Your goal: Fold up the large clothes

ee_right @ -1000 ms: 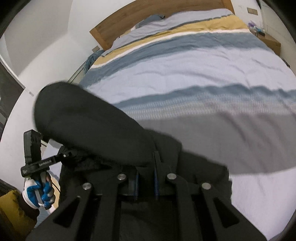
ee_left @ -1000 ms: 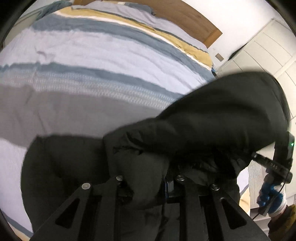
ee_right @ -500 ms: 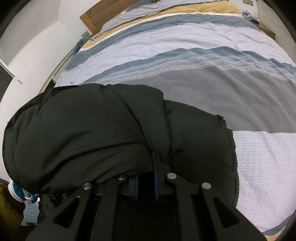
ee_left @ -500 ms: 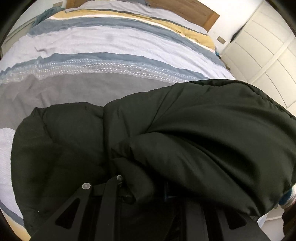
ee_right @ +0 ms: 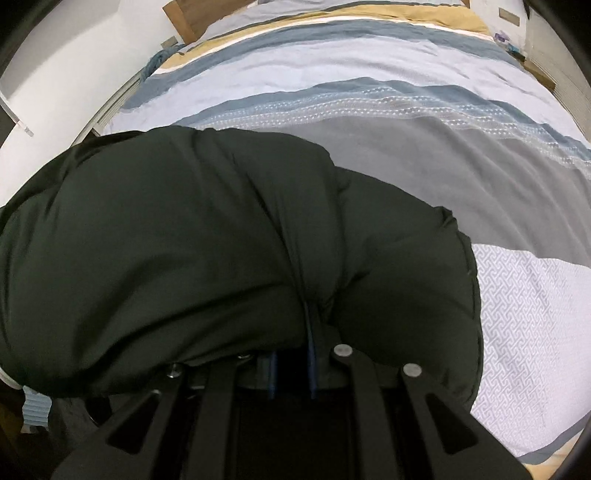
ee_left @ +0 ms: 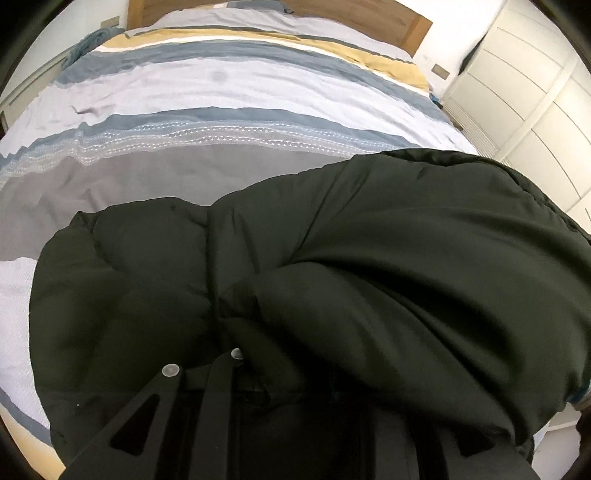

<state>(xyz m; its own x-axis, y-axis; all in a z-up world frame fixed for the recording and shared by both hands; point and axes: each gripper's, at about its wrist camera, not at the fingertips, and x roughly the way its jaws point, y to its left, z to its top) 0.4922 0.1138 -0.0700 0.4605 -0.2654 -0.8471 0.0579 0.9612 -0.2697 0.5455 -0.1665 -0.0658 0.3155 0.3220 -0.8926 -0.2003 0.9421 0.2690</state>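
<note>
Black jacket [ee_left: 369, 258] lowered from mid-air onto bed [ee_left: 221, 92]; other gripper and gloved hand now hidden.

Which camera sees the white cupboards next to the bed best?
The left wrist view: the white cupboards fill its upper right corner, beyond the black jacket. The right wrist view shows none of them, only the jacket, striped bedcover and bare wall.

Setting: a home bedroom, as I read it from both wrist views. Bed [ee_left: 229, 92] with a striped duvet in blue, grey, white and mustard bands; wooden headboard [ee_left: 406, 22] against a white wall [ee_right: 74, 66]. White panelled wardrobe [ee_left: 532, 92] beside the bed. Wall switch [ee_left: 440, 71] near the headboard. A small bedside unit [ee_right: 532, 62] holds oddments I cannot identify.
</note>
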